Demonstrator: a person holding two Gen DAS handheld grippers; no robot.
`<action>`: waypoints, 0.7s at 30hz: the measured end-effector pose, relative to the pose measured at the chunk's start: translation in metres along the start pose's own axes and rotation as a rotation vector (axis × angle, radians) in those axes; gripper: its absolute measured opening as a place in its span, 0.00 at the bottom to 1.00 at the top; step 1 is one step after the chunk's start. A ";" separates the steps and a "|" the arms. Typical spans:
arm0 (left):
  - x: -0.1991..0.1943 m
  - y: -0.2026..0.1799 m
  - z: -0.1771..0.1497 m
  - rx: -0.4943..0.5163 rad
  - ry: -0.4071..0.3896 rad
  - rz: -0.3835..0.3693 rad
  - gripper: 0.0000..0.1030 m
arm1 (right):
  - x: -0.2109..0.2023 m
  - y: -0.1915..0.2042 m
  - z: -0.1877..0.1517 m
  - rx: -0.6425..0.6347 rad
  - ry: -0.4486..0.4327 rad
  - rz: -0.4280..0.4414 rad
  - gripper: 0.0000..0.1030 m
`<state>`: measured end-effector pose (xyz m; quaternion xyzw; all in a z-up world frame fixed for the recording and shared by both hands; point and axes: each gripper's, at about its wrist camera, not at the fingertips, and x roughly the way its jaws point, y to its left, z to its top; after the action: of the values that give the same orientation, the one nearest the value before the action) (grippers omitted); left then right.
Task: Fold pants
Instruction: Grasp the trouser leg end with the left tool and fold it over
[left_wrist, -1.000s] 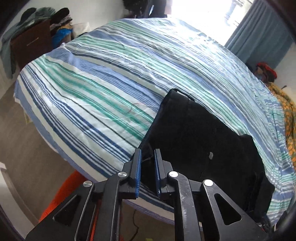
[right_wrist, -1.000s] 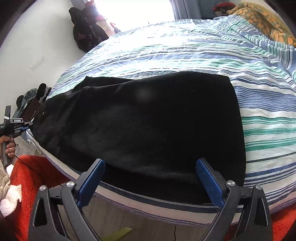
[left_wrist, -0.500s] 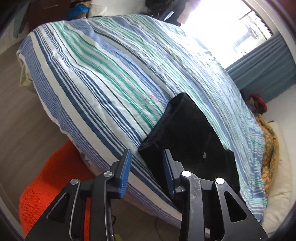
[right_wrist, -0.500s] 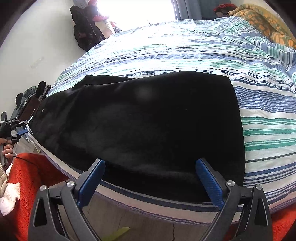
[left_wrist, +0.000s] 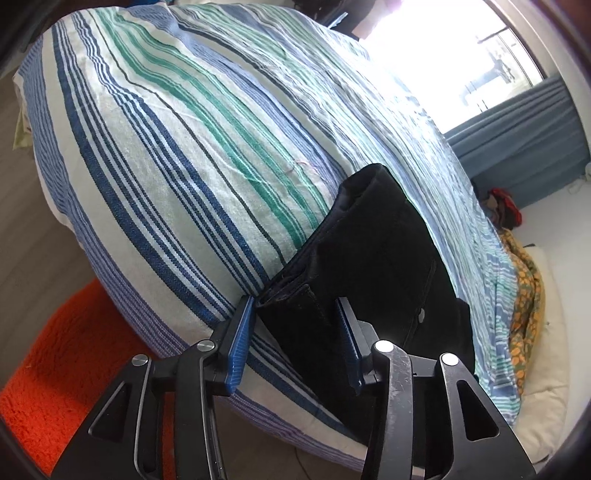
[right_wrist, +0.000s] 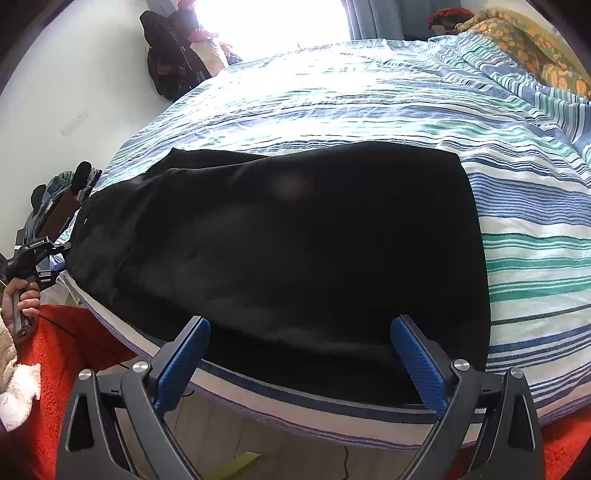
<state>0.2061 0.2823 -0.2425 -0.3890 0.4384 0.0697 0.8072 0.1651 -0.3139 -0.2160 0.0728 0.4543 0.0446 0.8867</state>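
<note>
Black pants (right_wrist: 295, 240) lie folded lengthwise along the near edge of the striped bed (right_wrist: 535, 258). In the left wrist view one end of the pants (left_wrist: 380, 258) shows its stacked layers. My left gripper (left_wrist: 295, 300) straddles that end's near corner. Its jaws are opening and the blue pads stand off the cloth. In the right wrist view the left gripper (right_wrist: 40, 258) sits at the pants' far left end, held by a hand (right_wrist: 22, 299). My right gripper (right_wrist: 301, 320) hangs wide open over the pants' near edge, gripping nothing.
An orange shaggy rug (left_wrist: 55, 350) covers the floor below the bed edge. A blue curtain (left_wrist: 524, 140) and a bright window stand beyond the bed. An orange patterned blanket (left_wrist: 528, 295) lies at the head end. Dark clothes (right_wrist: 170, 55) hang against the wall.
My left gripper went from shut to part open, sank and rolled, and now brackets the pants' end corner. The right gripper and the pants kept still.
</note>
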 end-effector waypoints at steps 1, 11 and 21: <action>-0.002 -0.005 -0.001 0.016 -0.011 0.014 0.35 | -0.001 0.000 0.000 0.001 0.000 0.000 0.95; -0.080 -0.104 -0.019 0.325 -0.142 0.007 0.17 | -0.004 -0.004 -0.001 0.012 -0.004 0.013 0.95; -0.073 -0.309 -0.155 0.829 -0.018 -0.287 0.18 | -0.005 -0.005 0.001 0.020 -0.004 0.011 0.95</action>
<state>0.2008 -0.0205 -0.0598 -0.0885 0.3638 -0.2218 0.9003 0.1630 -0.3193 -0.2117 0.0843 0.4524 0.0448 0.8867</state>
